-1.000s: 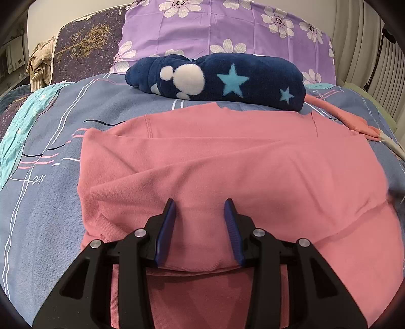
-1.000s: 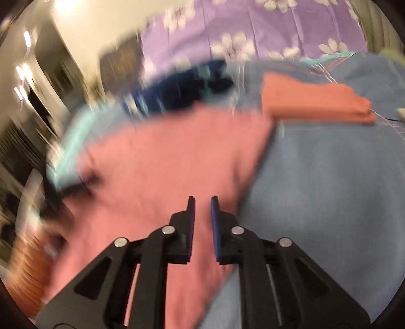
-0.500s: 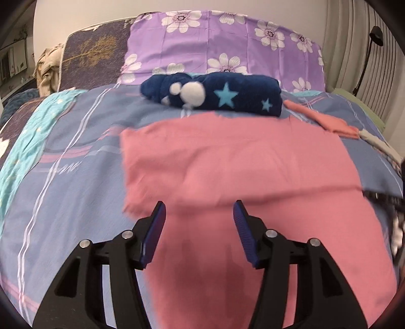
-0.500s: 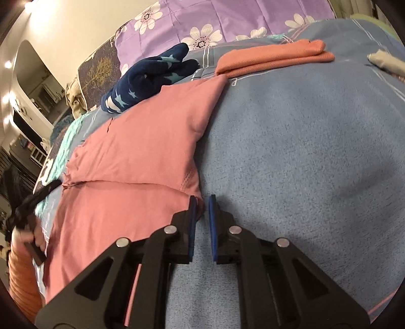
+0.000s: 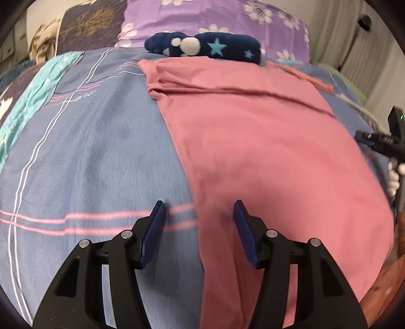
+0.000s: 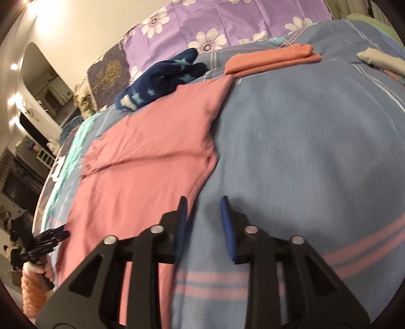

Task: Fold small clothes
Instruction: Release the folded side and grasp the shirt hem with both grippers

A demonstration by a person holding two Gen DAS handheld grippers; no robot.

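A pink garment [image 5: 265, 141] lies flat on the blue bedspread [image 5: 88, 157], its far part folded over onto itself. It also shows in the right wrist view [image 6: 141, 172]. My left gripper [image 5: 198, 217] is open and empty, low over the garment's left edge near its near end. My right gripper [image 6: 202, 215] is open and empty, just above the garment's right edge. The right gripper also shows at the right edge of the left wrist view [image 5: 364, 139], and the left gripper at the lower left of the right wrist view [image 6: 50, 236].
A navy star-patterned fleece bundle [image 5: 210, 46] lies beyond the garment, before a purple flowered pillow [image 5: 217, 17]. A folded orange cloth [image 6: 270, 60] and a grey folded piece [image 6: 379, 60] lie at the far right of the bed [image 6: 316, 141].
The left gripper has let go of the pink fold and pulled back toward the near left edge, opening wider. The right gripper has opened and drawn back along the right edge.
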